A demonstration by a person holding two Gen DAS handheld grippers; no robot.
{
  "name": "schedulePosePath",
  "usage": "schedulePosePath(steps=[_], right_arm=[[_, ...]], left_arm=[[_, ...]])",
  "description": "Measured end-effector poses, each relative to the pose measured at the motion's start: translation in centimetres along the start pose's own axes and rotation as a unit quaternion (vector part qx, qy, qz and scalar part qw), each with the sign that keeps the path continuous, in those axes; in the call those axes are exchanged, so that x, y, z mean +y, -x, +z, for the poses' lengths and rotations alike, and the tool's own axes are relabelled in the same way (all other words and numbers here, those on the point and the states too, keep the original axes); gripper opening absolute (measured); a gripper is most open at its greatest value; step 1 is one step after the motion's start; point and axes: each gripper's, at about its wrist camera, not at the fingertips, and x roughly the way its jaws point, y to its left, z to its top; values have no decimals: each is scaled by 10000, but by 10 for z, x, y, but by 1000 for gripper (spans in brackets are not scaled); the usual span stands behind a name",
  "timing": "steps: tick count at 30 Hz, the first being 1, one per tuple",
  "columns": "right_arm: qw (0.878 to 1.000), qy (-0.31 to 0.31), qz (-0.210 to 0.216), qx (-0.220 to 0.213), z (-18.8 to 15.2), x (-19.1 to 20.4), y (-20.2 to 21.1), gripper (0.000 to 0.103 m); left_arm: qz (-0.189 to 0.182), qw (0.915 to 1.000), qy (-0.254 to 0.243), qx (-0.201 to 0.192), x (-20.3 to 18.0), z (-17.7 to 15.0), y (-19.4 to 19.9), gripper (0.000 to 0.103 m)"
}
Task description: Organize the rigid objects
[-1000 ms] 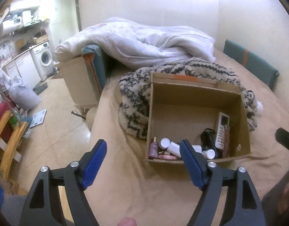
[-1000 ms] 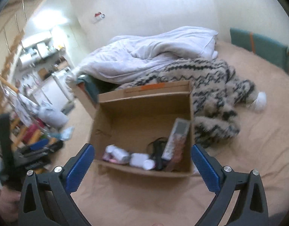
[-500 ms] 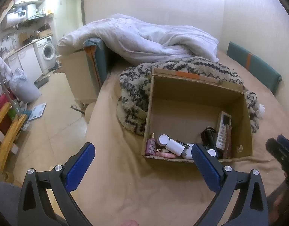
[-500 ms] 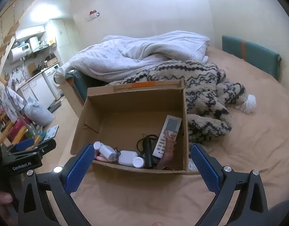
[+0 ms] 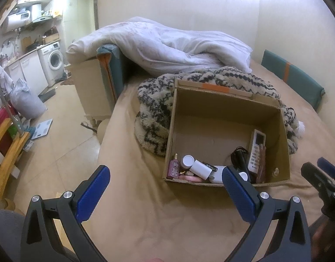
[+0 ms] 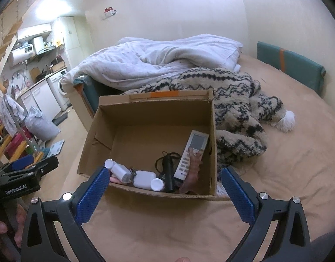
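Observation:
An open cardboard box [image 5: 228,100] [image 6: 154,103] sits on the tan bed. Inside lie a white remote [image 5: 256,152] [image 6: 190,155], a black corded device [image 5: 240,158] [image 6: 167,172], white bottles [image 5: 200,168] [image 6: 143,178], a small pink perfume bottle [image 5: 173,169] and a pink claw clip [image 6: 192,178]. My left gripper [image 5: 164,191] hangs open and empty before the box's near wall. My right gripper [image 6: 164,193] is also open and empty, just short of the same wall. Each gripper shows at the edge of the other's view.
A black-and-cream patterned blanket [image 5: 154,113] [image 6: 237,100] lies behind and beside the box, with a white duvet [image 5: 167,45] beyond it. Teal cushions [image 5: 292,80] line the right wall. The bed's left edge drops to a tiled floor [image 5: 47,148] with clutter.
My left gripper's jaws have spread wider apart. The right view has steadied and turned, bringing the box more to the centre. The box and its contents have not moved.

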Motion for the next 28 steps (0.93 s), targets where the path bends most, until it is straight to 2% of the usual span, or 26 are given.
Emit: schedulePosePath(steps=[28], right_arm=[[10000,-1,7,-18,0,3,-1,103]], left_arm=[[-74,9999,-139,-49,-6,-3,4,102]])
